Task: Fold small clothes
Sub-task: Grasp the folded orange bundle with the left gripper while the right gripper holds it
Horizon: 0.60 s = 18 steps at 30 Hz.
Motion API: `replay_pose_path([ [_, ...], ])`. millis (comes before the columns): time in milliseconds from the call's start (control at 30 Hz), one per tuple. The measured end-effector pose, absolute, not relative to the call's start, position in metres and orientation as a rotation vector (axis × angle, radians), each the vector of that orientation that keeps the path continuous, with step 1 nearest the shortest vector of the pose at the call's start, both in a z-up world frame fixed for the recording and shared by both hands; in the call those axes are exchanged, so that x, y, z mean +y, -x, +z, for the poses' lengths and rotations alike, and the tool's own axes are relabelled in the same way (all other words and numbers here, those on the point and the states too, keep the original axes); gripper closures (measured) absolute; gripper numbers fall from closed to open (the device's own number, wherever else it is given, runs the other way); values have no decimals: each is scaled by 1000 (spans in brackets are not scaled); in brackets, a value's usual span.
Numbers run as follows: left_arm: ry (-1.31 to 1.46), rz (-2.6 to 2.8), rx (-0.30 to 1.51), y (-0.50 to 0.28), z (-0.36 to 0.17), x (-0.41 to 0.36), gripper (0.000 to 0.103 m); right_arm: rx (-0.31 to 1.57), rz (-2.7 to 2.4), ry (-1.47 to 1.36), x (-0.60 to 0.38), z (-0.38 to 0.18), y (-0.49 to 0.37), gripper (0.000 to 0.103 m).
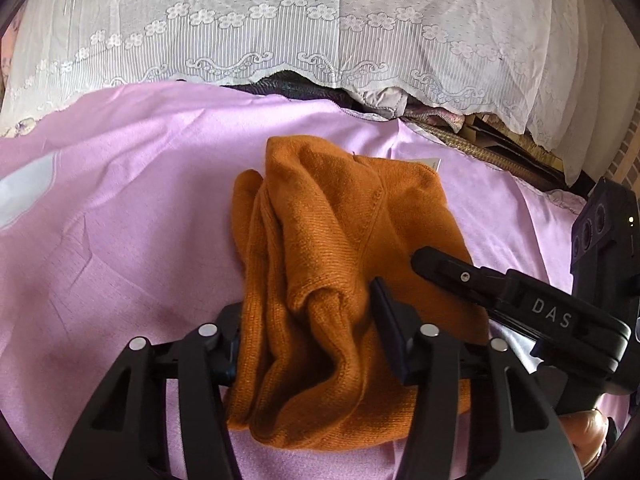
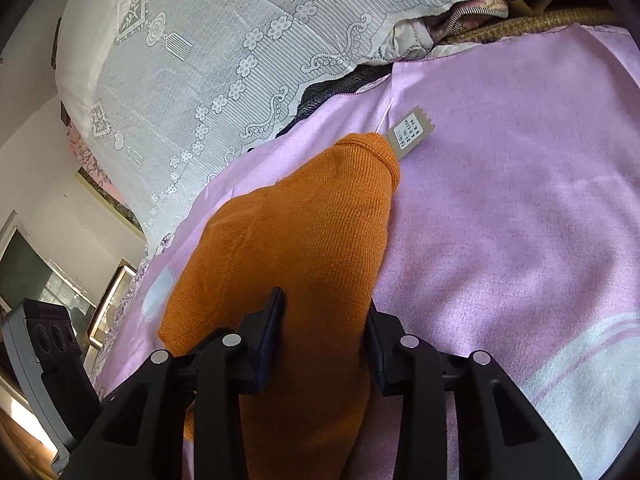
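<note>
Two grippers meet at one orange knit garment (image 1: 340, 248), which lies bunched on a pink sheet (image 1: 132, 208). The left gripper (image 1: 308, 320) has a thick fold of the knit bulging between its partly spread fingers; how firmly they pinch it I cannot tell. The right gripper (image 2: 326, 320) likewise straddles the garment, knit filling its gap. Only the right wrist view shows a paper tag (image 2: 410, 134) at the garment's far tip. White lace cloth (image 1: 304, 28) lies beyond the garment.
</note>
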<state>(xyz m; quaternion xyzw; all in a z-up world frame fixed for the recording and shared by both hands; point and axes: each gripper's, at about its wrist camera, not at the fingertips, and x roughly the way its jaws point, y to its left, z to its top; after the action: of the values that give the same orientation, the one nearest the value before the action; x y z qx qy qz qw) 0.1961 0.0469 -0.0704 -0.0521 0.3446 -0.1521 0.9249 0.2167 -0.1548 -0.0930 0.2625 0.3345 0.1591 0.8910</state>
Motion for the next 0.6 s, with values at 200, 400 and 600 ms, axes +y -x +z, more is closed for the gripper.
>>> replay_pose_path([
  [200,109,-321,692,-193,-69,50,59,675,315,-519,-155,-89,-212,68],
  [400,117,-363,688,-186,-66,46,63,649,284,-508,-160,-84,-197,69],
  [600,116,-419,696,-172,-63,33,63,627,234,-485,-169,-79,-172,70],
])
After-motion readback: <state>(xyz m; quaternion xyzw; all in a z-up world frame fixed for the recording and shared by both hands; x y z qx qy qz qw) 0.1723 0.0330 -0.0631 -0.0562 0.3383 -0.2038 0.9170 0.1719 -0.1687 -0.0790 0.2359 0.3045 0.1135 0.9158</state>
